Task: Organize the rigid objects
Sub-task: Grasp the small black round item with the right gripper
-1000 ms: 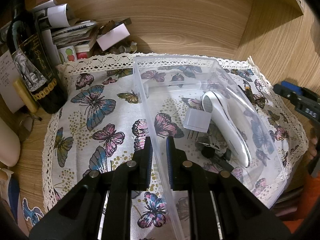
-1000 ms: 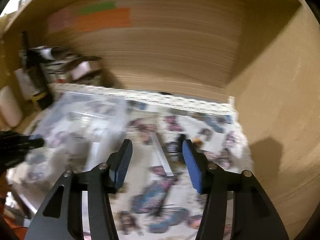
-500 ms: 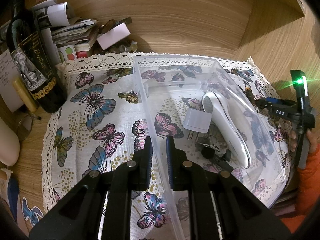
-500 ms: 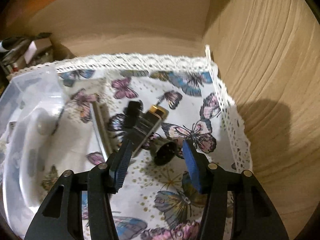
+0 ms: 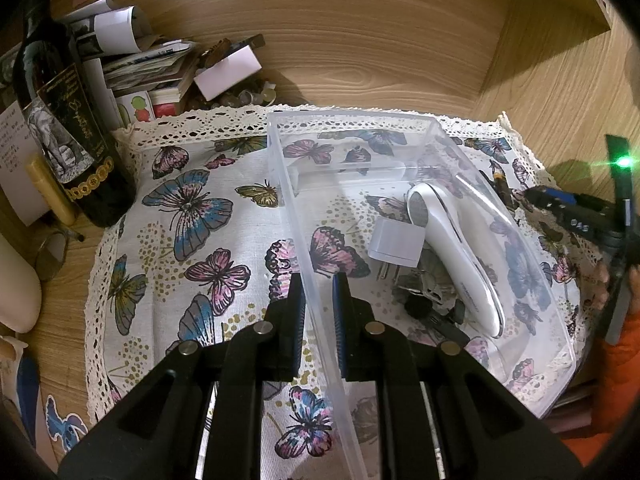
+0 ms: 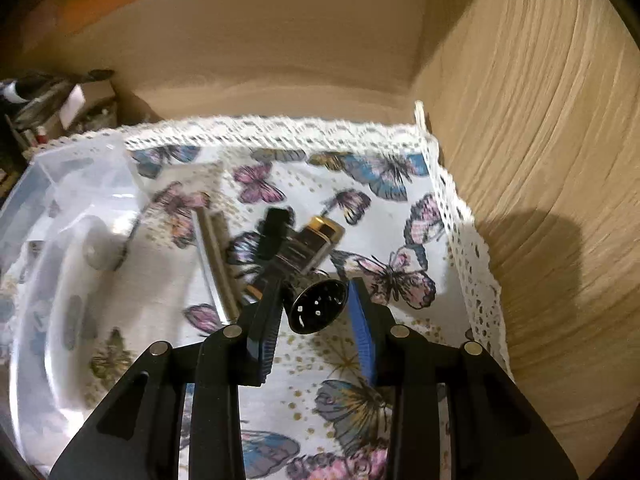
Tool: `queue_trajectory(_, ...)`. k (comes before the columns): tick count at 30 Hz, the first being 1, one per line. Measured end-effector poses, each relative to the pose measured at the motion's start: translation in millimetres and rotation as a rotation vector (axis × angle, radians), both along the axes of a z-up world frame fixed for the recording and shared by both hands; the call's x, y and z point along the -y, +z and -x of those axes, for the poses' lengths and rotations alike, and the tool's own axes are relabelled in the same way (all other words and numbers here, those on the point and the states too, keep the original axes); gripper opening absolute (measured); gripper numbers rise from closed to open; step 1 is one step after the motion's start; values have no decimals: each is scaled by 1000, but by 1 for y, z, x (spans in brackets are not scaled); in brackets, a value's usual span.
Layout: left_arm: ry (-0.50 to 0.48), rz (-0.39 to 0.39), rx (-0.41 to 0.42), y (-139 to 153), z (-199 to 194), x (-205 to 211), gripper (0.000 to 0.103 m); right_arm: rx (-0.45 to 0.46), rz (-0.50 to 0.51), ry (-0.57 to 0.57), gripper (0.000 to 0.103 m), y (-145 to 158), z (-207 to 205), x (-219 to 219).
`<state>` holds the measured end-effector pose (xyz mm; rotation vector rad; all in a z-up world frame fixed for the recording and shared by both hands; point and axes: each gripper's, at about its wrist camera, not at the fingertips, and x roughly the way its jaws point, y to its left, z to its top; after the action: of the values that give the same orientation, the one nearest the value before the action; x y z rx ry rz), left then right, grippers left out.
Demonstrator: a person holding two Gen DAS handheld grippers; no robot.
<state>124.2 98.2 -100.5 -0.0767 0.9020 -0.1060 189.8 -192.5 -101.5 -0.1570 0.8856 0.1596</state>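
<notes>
The small dark cap (image 6: 318, 307), round with a hollow face toward my right camera, lies on the butterfly cloth (image 6: 384, 184) at the middle of the right wrist view, just in front of a black-and-gold bottle-like piece (image 6: 308, 246) and right of a metal bar (image 6: 214, 258); the picture is blurred, so I cannot tell whether cap and bottle touch. My right gripper (image 6: 316, 316) is open, its jaws standing either side of the cap with a gap on each side, holding nothing. I judge this to be the approach for a pick: the next move calls for me to ease forward and down a little, centre the cap between the jaws, then close without nudging the bottle piece. To the left sits the clear plastic bin (image 5: 400, 124), which already holds a white handheld device (image 5: 456, 256), a white plug adapter (image 5: 396, 242) and some small dark bits at centre right of the left wrist view. My left gripper (image 5: 318, 300) is nearly closed on the bin's near wall, pinning it so it stays put for the drop. A dark wine bottle (image 5: 60, 120) and a heap of papers (image 5: 140, 60) stand at the upper left, on the table beyond the cloth.
</notes>
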Motion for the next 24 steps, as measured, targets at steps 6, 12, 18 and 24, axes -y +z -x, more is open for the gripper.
queue_trajectory(6, -1, -3, 0, 0, 0, -1, 13, 90, -31, 66, 31, 35, 25, -20)
queue_trajectory(12, -1, -6, 3, -1, 0, 0, 13, 156, -56, 160, 31, 53, 36, -53)
queue_trajectory(18, 2, -4, 4, -1, 0, 1, 13, 176, -87, 273, 31, 63, 48, -88)
queue_trajectory(24, 1, -5, 4, -1, 0, 1, 13, 130, -101, 377, 31, 56, 56, -119)
